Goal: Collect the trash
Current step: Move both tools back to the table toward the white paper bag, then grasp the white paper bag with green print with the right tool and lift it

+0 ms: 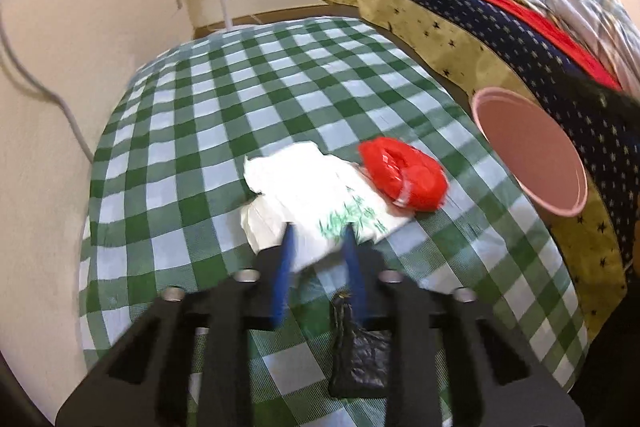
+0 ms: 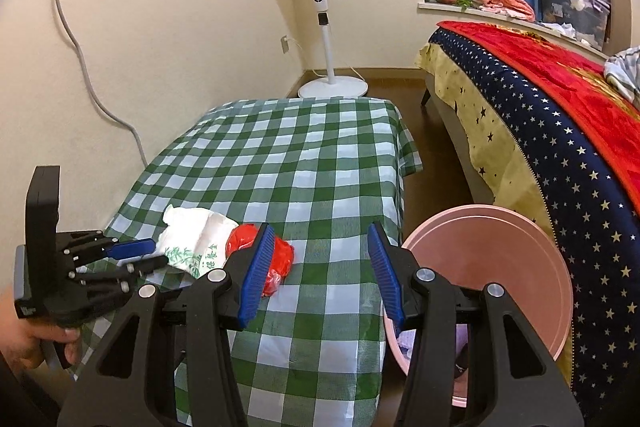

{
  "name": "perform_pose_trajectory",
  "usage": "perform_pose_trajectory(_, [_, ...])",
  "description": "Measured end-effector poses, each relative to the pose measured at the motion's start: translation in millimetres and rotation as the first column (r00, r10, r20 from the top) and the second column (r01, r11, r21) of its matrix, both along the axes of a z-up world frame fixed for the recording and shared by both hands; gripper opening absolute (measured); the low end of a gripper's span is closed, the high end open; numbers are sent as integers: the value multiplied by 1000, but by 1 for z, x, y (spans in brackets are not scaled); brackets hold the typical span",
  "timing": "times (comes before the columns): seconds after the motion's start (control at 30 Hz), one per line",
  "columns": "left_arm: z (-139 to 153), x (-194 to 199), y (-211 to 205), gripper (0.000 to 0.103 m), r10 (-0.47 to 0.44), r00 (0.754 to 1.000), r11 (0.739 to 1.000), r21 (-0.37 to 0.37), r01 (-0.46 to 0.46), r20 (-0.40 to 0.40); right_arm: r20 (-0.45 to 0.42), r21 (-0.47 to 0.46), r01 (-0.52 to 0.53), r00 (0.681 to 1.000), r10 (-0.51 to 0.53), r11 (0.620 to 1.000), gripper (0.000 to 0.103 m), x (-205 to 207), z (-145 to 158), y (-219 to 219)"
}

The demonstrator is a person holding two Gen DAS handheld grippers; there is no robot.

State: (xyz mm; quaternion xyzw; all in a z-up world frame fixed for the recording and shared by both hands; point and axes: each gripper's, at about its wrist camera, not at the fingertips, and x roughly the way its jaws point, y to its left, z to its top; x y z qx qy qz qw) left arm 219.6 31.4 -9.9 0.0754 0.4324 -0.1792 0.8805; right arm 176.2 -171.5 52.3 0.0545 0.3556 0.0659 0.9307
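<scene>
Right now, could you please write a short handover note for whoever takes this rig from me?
Left gripper: open, fingers either side of the white bag on the checked table; not yet closed on it.
Right gripper: open, empty, held above the table's near end.
Red bag: on the table, touching the white bag's right side.
Black bag: on the table, under the left gripper.
Pink bin: beside the table on the right, with some things already inside.
Left: all three bags into the bin.
</scene>
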Motion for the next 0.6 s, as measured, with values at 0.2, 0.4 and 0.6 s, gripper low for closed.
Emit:
perform_pose_trajectory(0.2, [9, 13, 30, 5, 118, 993, 983, -139, -116, 2, -11, -20, -39, 999, 39, 999, 49, 4, -5, 13])
perform_pose_trajectory(0.4, [13, 16, 51, 5, 161, 987, 963, -216, -159, -9, -17, -58, -130, 991, 129, 990, 49, 10, -13, 40])
perform_pose_trajectory(0.6, [16, 14, 64, 5, 182, 983, 957, -231, -174, 15, -17, -108, -255, 967, 255, 961, 49, 11, -22, 77])
